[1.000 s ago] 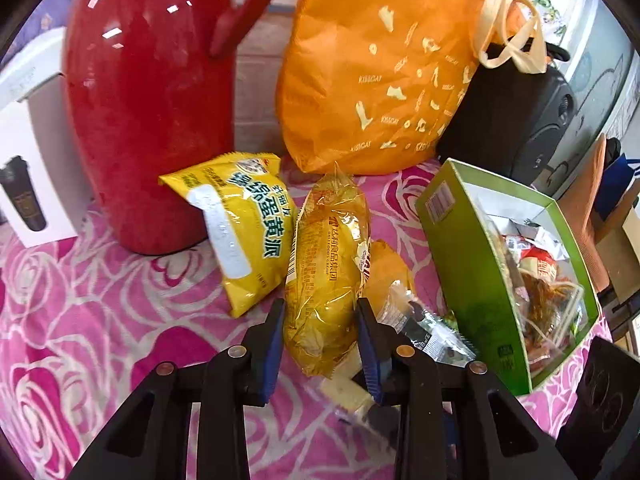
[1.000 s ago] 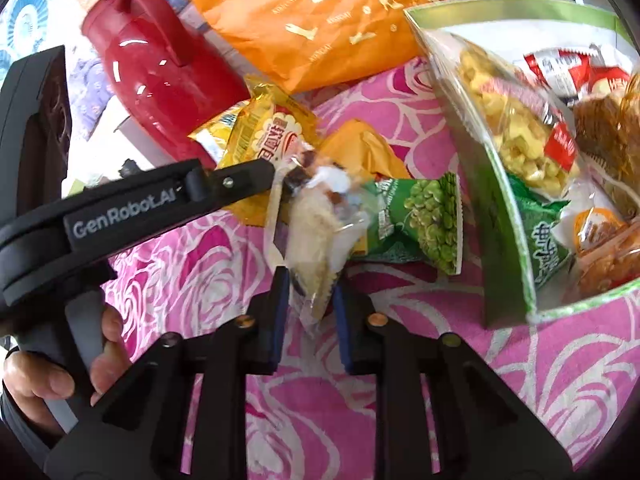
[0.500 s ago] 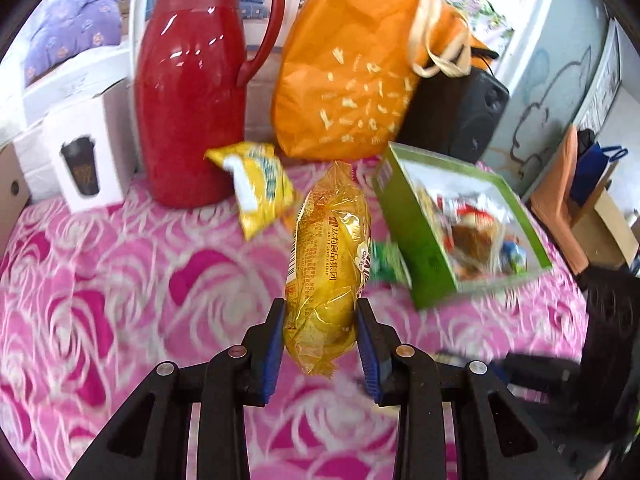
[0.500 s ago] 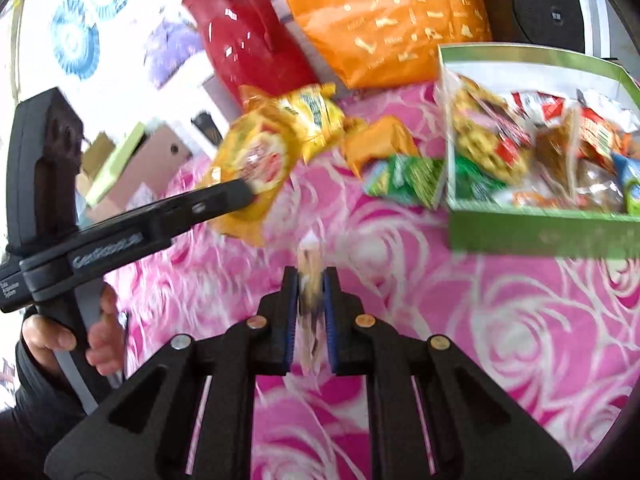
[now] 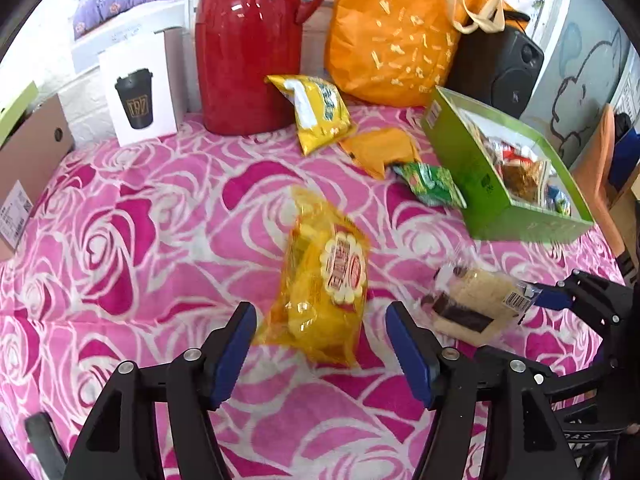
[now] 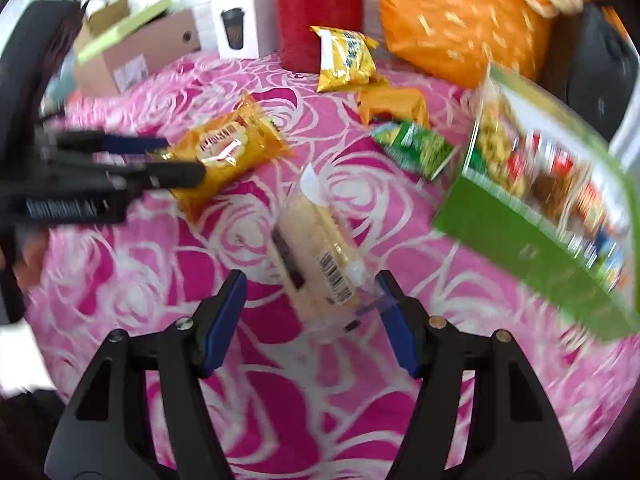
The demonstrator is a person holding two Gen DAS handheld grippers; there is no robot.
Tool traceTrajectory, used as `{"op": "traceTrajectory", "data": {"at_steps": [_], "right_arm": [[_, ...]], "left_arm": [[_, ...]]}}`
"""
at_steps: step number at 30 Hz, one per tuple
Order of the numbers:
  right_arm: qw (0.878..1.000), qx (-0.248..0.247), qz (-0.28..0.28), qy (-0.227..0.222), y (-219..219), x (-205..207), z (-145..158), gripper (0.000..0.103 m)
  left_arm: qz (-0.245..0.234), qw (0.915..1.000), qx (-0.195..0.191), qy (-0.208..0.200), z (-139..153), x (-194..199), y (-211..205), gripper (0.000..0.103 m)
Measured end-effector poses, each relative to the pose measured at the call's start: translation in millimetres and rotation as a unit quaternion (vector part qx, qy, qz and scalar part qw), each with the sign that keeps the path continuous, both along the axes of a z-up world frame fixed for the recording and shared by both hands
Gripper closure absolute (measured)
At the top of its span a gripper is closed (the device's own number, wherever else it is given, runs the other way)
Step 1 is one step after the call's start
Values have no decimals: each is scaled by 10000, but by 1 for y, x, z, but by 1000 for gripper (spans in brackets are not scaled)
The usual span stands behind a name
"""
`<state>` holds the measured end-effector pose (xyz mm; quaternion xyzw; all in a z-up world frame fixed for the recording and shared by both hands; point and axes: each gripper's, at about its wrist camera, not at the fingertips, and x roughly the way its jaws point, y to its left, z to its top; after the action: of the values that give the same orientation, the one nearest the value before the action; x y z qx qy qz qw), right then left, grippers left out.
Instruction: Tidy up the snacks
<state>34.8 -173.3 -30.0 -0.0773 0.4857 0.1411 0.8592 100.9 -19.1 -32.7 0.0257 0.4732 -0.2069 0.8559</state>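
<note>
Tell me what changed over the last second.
Both grippers let go: the left gripper opened and dropped the yellow snack pack on the tablecloth; the right gripper released the clear cake pack beside it. The green box, red flask and orange bag stayed put.

The red flask (image 5: pixel 248 44) looked like hard, glossy plastic with bright highlights. The rose-patterned cover (image 5: pixel 120 240) was soft, matt cloth. The yellow snack packet (image 5: pixel 324 284) was shiny, crinkled film; the clear-wrapped bar (image 6: pixel 316 252) had smooth transparent plastic. The green box (image 5: pixel 468 176) looked like smooth card, the orange bag (image 5: pixel 392 28) matt fabric.
</note>
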Motion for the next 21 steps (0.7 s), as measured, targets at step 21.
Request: {"op": "traceTrajectory", "data": {"at_steps": [21], "right_arm": [[9972, -156, 497, 535, -11, 38, -26, 36]], "left_arm": [[-57, 9994, -181, -292, 9, 2, 8, 26]]}}
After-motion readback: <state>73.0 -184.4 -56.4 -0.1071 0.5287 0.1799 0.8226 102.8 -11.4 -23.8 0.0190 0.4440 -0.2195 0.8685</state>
